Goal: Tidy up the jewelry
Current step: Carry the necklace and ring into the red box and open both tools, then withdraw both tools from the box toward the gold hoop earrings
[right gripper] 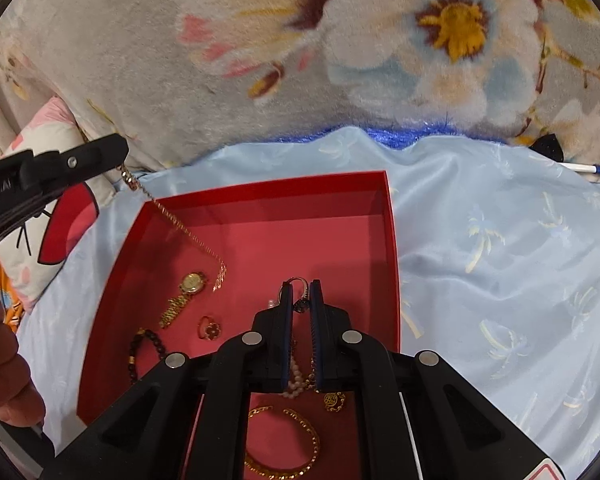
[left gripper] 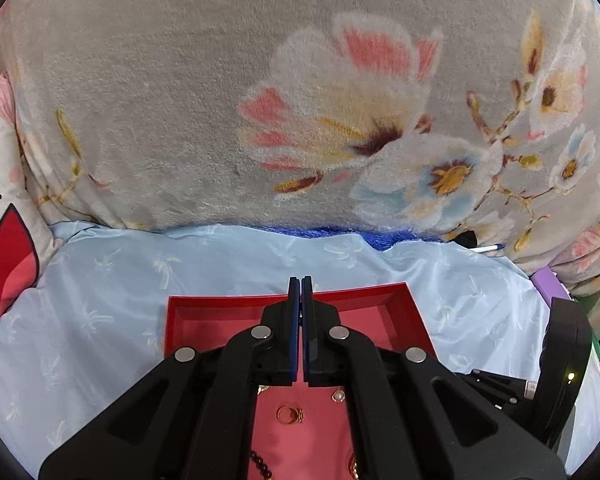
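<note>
A red tray (right gripper: 392, 240) lies on the light blue sheet; it also shows in the left wrist view (left gripper: 416, 312). My left gripper (left gripper: 301, 284) is shut on a thin gold chain necklace (right gripper: 180, 226) that hangs from its tip (right gripper: 118, 152) down into the tray. My right gripper (right gripper: 301, 294) is shut on a silver ring (right gripper: 298, 283) above the tray. In the tray lie a gold watch (right gripper: 186, 292), a gold flower ring (right gripper: 209, 328), a dark bead bracelet (right gripper: 144, 350), a pearl strand (right gripper: 296, 380), a gold pendant (right gripper: 334, 400) and a gold bangle (right gripper: 296, 444).
A grey floral blanket (left gripper: 220, 100) rises behind the sheet. A cartoon pillow (left gripper: 0, 220) lies at the left. A white pen (right gripper: 580, 168) lies at the right by the blanket. A purple box (left gripper: 548, 284) stands at the right edge.
</note>
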A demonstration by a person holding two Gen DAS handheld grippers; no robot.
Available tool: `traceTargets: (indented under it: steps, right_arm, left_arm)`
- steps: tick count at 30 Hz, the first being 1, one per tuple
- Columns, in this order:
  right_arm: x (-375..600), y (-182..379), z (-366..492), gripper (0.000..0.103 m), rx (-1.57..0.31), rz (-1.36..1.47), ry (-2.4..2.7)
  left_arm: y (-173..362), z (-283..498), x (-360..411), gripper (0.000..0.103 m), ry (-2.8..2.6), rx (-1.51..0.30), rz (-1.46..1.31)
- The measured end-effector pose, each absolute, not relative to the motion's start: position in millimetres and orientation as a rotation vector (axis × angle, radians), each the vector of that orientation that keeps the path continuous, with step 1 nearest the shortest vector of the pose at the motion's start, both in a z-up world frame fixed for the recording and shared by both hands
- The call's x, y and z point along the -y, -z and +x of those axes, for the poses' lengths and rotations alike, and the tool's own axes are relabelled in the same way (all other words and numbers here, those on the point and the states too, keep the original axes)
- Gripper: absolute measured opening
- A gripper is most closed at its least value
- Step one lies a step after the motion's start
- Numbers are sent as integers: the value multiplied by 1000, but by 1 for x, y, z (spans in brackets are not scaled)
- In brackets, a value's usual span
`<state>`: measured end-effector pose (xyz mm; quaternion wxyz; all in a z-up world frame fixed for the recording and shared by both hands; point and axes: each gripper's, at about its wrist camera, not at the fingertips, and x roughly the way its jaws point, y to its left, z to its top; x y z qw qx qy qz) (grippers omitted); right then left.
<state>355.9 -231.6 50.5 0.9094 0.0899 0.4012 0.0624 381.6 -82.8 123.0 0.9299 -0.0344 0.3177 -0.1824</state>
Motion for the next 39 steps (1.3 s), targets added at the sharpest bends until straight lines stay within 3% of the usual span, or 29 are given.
traceTargets:
  steps: [4, 6, 7, 8, 16, 23, 31, 39]
  right_arm:
    - [233, -48, 355, 16, -813, 184, -116]
    - [235, -49, 353, 25, -800, 192, -112]
    - [236, -50, 352, 26, -791, 194, -108]
    - [237, -51, 350, 27, -781, 192, -103]
    - [245, -67, 314, 27, -729, 223, -116]
    - [238, -71, 233, 27, -712, 260, -166]
    - [209, -27, 123, 27, -818, 241, -214]
    - [170, 1, 73, 27, -881, 183, -237]
  left_arm:
    - [-116, 388, 86, 2, 356, -645, -71]
    - [-114, 389, 86, 20, 348, -646, -74]
    - [-114, 388, 84, 35, 339, -639, -78]
    - [-114, 385, 83, 42, 338, -627, -83]
    - [-120, 348, 72, 43, 301, -602, -53]
    - [-113, 281, 57, 43, 277, -626, -16]
    - [-66, 191, 32, 44, 285, -746, -30]
    - [-19, 133, 17, 44, 276, -849, -43]
